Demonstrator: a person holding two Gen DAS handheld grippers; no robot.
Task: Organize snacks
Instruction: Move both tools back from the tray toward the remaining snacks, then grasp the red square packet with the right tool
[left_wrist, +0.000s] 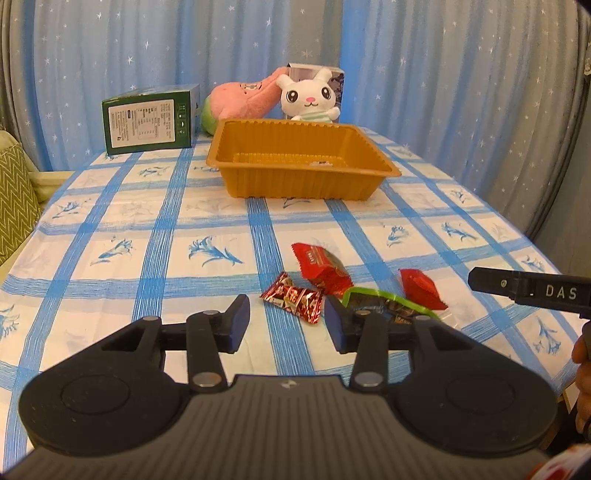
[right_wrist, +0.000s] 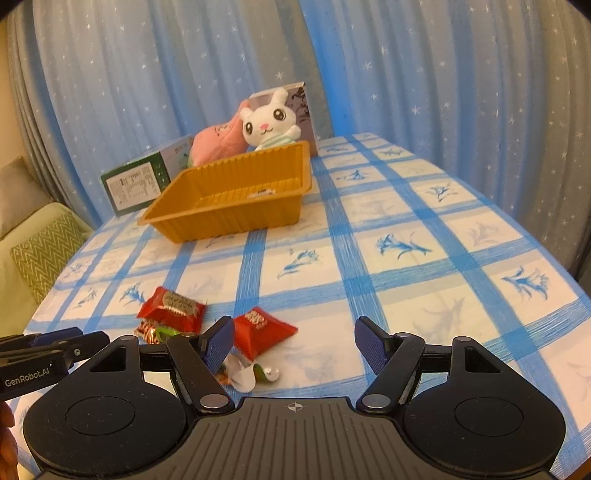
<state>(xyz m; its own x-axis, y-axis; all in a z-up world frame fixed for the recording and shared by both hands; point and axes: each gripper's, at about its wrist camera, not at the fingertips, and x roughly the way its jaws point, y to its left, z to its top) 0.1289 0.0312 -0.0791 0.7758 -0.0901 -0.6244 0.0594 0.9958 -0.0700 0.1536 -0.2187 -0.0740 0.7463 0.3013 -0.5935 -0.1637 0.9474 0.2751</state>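
- My left gripper (left_wrist: 287, 322) stands partly apart, gripping nothing, a brown candy (left_wrist: 291, 297) at its 12 o'clock.
- My right gripper (right_wrist: 294, 341) gapes wide and bare.
- Orange tray (left_wrist: 306, 186) at 12 o'clock.

A table (left_wrist: 147, 229) under a blue-and-white checked cloth with flower prints is carrying everything. Seen from the left wrist view, an orange plastic tray (left_wrist: 303, 162) is sitting toward the far edge at 12 o'clock, with a green box (left_wrist: 149, 122) lying at 11 o'clock beside it. Behind the tray a pink plush (left_wrist: 243, 98) and a white bunny plush (left_wrist: 308, 98) are resting against a grey box (left_wrist: 338, 79). Near the front edge, at about 1 o'clock, a cluster of snacks is lying: a large red packet (left_wrist: 321, 267), a small red wrapped candy (left_wrist: 291, 297), a green-edged packet (left_wrist: 388, 306) and another red packet (left_wrist: 421, 288).
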